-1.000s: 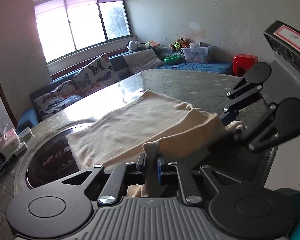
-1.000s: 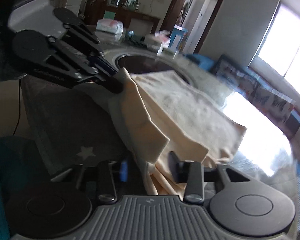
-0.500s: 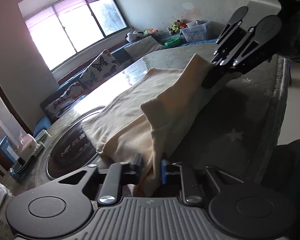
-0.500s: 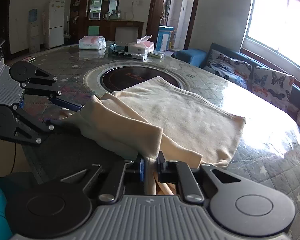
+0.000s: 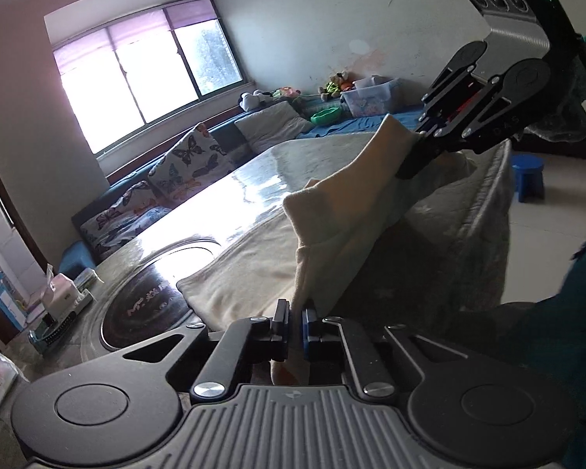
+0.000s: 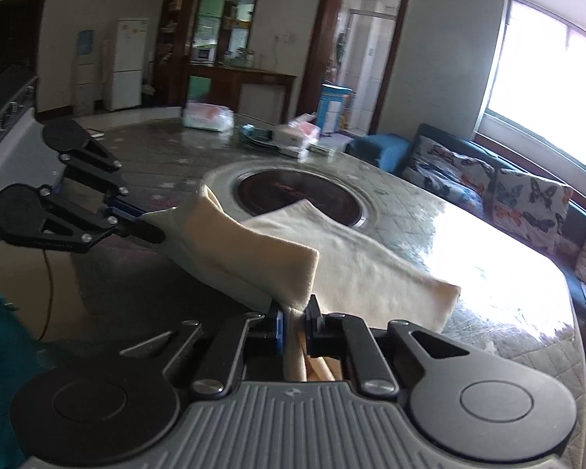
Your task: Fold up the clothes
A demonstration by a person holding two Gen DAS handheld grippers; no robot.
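Two tongs, left tongs (image 5: 296, 322) and right tongs (image 6: 293, 322), each pinch one cream garment (image 6: 351, 258) over one table (image 6: 468, 242).

garment (image 5: 254, 269): cream, plain | table (image 6: 468, 211): grey-green, quilted diamonds with pale stars | inset disc (image 6: 293, 195): dark brown, silver rim | cushions (image 5: 187, 164): white with dark and orange butterflies | sofa (image 6: 383, 148): blue | stool (image 5: 529, 176): blue | gripper pads (image 5: 305, 328): blue
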